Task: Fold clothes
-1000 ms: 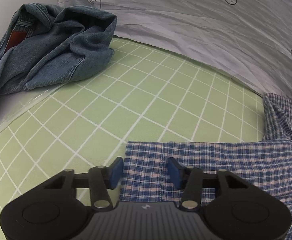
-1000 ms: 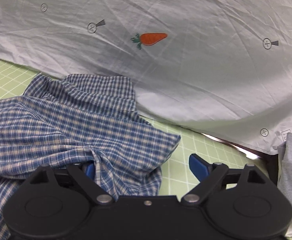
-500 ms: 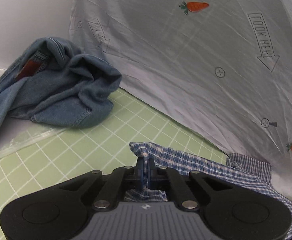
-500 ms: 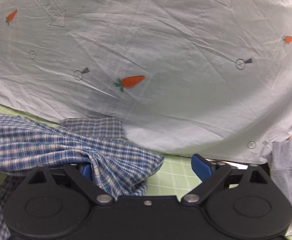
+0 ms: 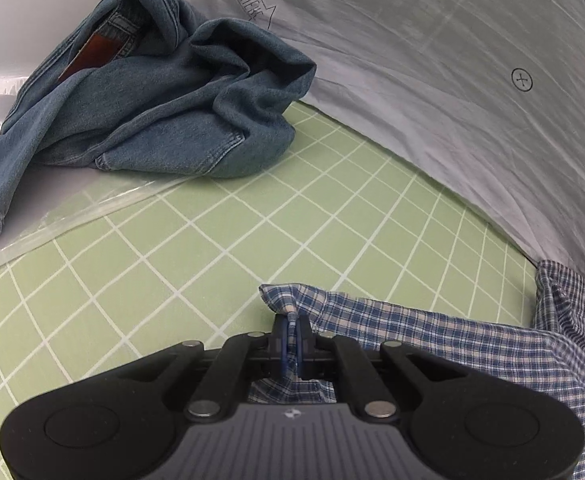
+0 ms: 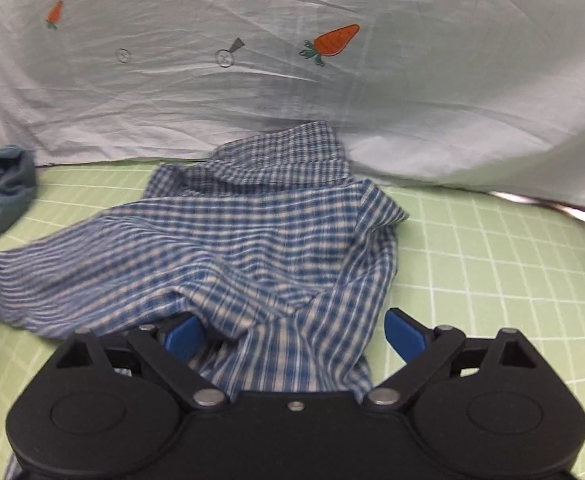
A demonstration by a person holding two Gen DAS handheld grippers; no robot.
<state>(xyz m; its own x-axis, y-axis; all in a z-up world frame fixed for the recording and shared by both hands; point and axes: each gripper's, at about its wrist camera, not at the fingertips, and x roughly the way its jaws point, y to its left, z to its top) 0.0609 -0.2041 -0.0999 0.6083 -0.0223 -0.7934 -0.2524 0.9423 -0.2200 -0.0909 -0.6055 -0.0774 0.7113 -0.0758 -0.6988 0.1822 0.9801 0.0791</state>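
Observation:
A blue and white plaid shirt (image 5: pixel 432 344) lies crumpled on the green grid mat (image 5: pixel 252 220). My left gripper (image 5: pixel 291 344) is shut on the shirt's left corner, and a pinch of cloth sticks up between the blue pads. In the right wrist view the shirt (image 6: pixel 252 240) spreads across the mat (image 6: pixel 492 280) with its collar at the back. My right gripper (image 6: pixel 292 336) stands open at the shirt's near edge. A fold of cloth lies between its wide-set blue fingers (image 6: pixel 406 334) and partly covers the left one.
A crumpled denim garment (image 5: pixel 152 112) sits at the mat's far left, partly on clear plastic; its edge (image 6: pixel 0 196) also shows in the right wrist view. A white sheet printed with carrots and arrows (image 6: pixel 332 100) hangs behind the mat.
My left gripper has shut on the shirt's corner and drawn it up into a pinch. The right wrist view has swung leftwards, so more of the shirt shows; its jaws stayed wide.

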